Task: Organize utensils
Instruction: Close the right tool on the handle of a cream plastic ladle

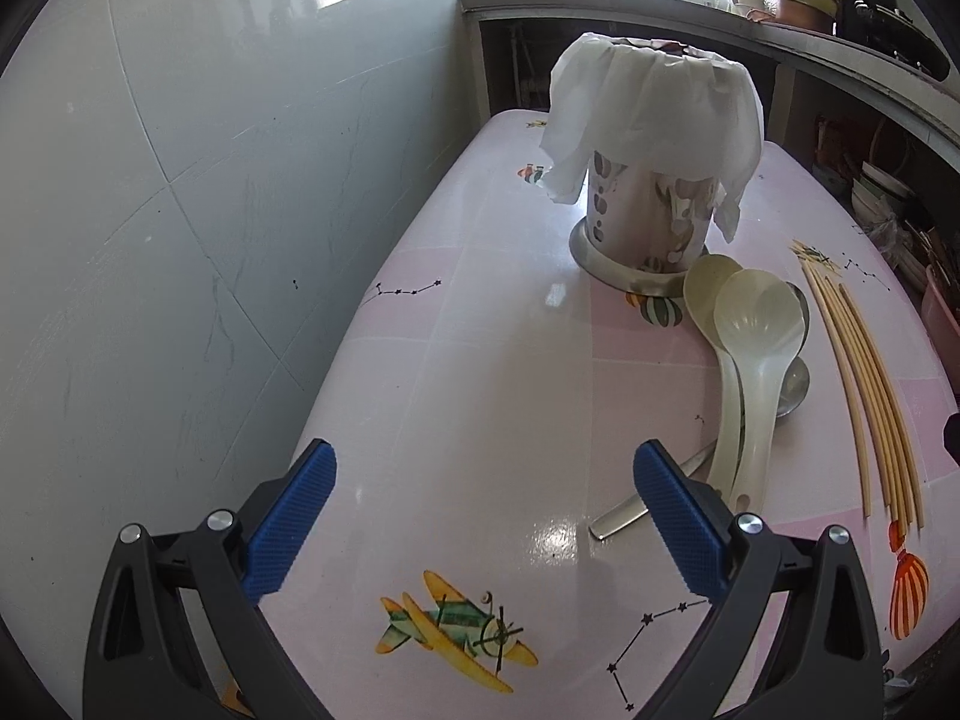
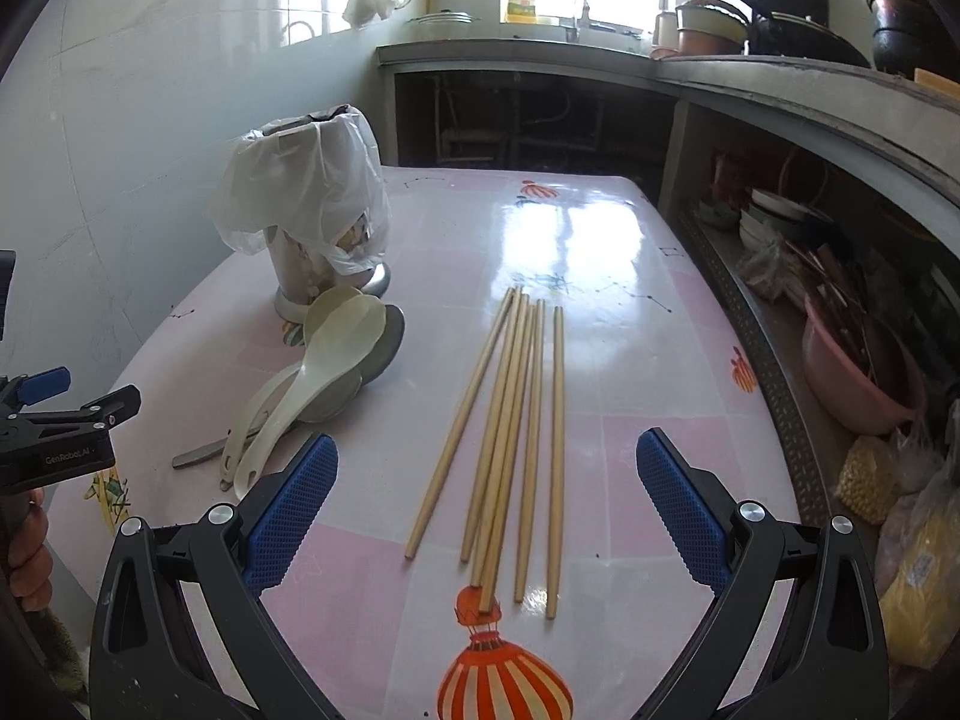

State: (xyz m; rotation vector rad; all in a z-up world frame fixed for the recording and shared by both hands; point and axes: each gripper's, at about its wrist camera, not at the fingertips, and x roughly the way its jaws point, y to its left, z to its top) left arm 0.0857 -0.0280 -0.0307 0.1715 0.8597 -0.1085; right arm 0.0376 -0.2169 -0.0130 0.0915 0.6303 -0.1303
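Bare tabletop left of spoons; wall bounds it.

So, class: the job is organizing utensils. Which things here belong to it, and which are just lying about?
Belongs to the job:
- chopsticks
- pale ladles
- metal spoons
- bag-lined utensil holder

Just lying about:
- pink basin
- pots on the counter
- yellow bag

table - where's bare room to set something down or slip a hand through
Free: the wall-side strip of the table left of the holder, and the far end beyond the chopsticks. Crowded: the spoons piled against the holder.
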